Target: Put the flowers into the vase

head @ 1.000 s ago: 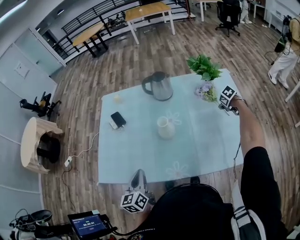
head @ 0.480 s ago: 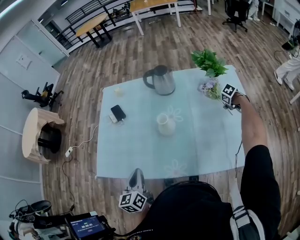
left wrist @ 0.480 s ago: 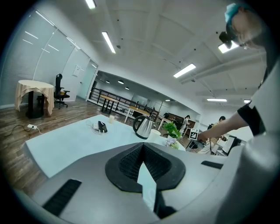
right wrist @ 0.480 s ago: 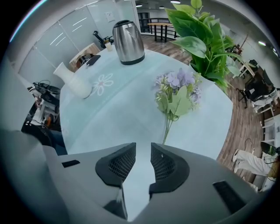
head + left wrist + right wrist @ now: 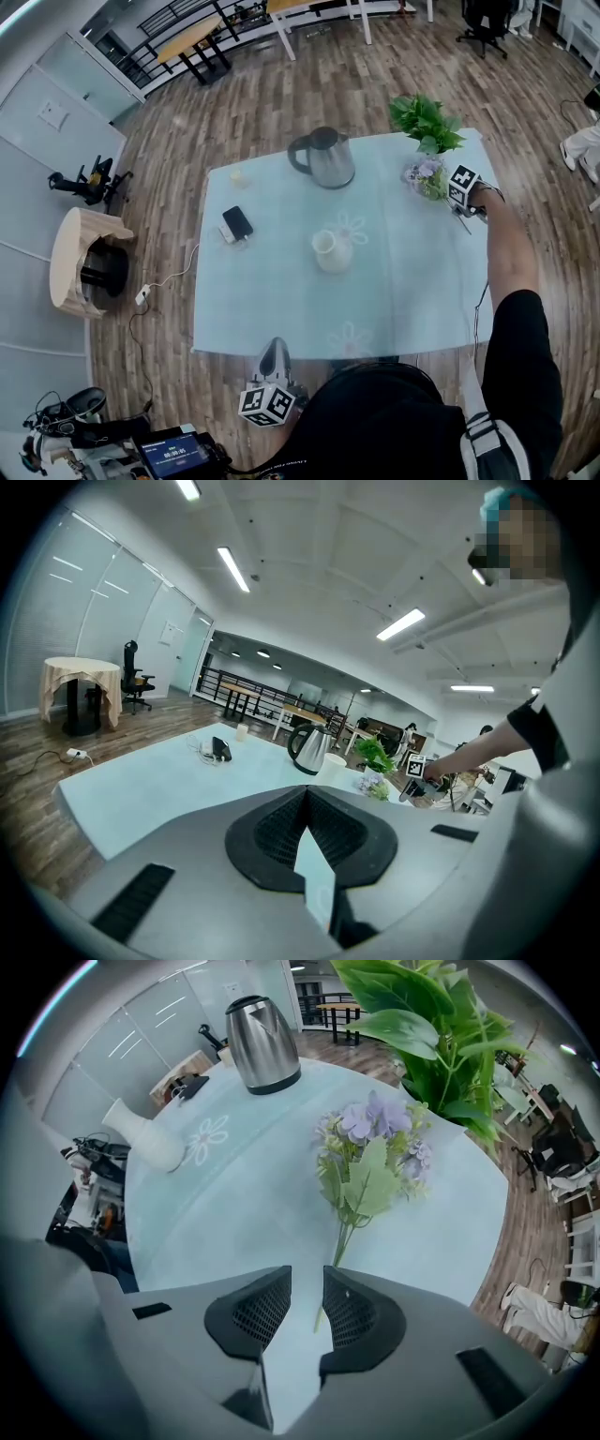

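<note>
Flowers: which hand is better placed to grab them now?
Right. The right gripper hangs over the flowers, jaws apart with the stem end between them. The left gripper is at the table's near edge, far away.

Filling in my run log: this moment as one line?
right gripper: open, stem between jaws | left gripper: shut, empty | flowers: lying on table | vase: upright, flowerless
</note>
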`<state>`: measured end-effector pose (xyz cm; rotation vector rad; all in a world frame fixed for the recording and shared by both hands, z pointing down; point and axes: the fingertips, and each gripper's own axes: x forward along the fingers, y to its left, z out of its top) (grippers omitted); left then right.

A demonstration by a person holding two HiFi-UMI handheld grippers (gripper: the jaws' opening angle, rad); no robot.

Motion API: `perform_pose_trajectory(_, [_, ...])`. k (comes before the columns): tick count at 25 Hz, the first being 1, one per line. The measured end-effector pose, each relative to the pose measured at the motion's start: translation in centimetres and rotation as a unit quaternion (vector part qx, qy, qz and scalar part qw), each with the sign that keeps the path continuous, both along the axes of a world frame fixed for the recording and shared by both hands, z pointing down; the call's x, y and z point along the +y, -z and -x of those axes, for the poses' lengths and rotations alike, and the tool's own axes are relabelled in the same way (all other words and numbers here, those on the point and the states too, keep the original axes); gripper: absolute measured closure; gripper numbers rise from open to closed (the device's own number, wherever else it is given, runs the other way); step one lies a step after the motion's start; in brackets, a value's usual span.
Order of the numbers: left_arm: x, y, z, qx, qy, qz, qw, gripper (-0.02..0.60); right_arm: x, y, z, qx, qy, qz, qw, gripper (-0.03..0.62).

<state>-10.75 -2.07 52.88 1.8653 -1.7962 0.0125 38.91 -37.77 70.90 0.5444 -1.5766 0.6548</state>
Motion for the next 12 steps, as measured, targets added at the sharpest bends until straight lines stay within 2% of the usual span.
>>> perform_pose_trajectory(12, [-0.9,0.2,-0.6,-0.009,0.004,0.016,0.9998,0.575,-1.2,-2.1,-0.6,0.004,-0.018,0.015,1.0,0.488])
